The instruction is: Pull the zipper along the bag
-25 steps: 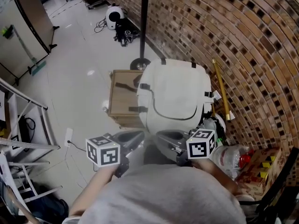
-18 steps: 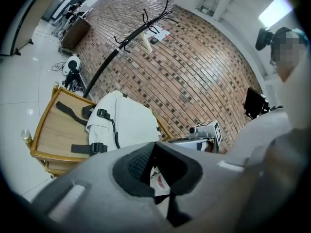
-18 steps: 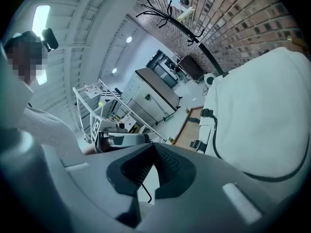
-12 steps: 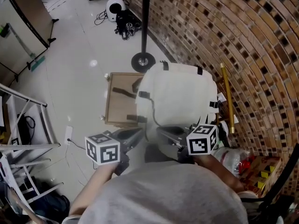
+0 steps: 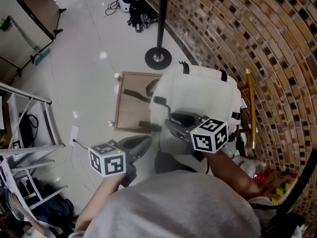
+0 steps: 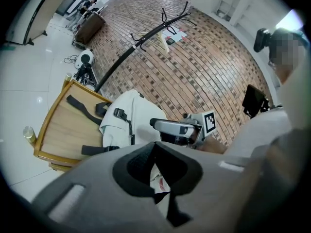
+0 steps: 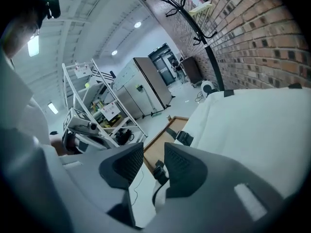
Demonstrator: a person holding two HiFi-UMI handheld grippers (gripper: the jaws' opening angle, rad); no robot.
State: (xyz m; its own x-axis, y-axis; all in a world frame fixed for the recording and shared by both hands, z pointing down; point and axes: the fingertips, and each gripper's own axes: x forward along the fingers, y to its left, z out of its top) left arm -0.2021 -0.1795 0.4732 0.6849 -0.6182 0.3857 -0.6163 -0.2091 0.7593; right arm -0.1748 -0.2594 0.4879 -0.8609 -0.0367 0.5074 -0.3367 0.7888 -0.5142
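Right tongs [image 7: 153, 152] spread, just opening, empty beside the bag [image 5: 203, 98]; left tongs [image 6: 155, 144] pressed together. Best to pinch the zipper [image 5: 166, 110] pull squarely, then draw steadily.

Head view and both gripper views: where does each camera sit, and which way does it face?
Head view: on the person's head, facing steeply down at the white bag and wooden stand; torso, arms, left gripper, right gripper show.
Left gripper view: on the left gripper, facing the bag and brick wall; jaws together, torso at right.
Right gripper view: on the right gripper, facing across the bag into the room; jaws just opened, nothing gripped between them.
Shared: each gripper view shows the other gripper.
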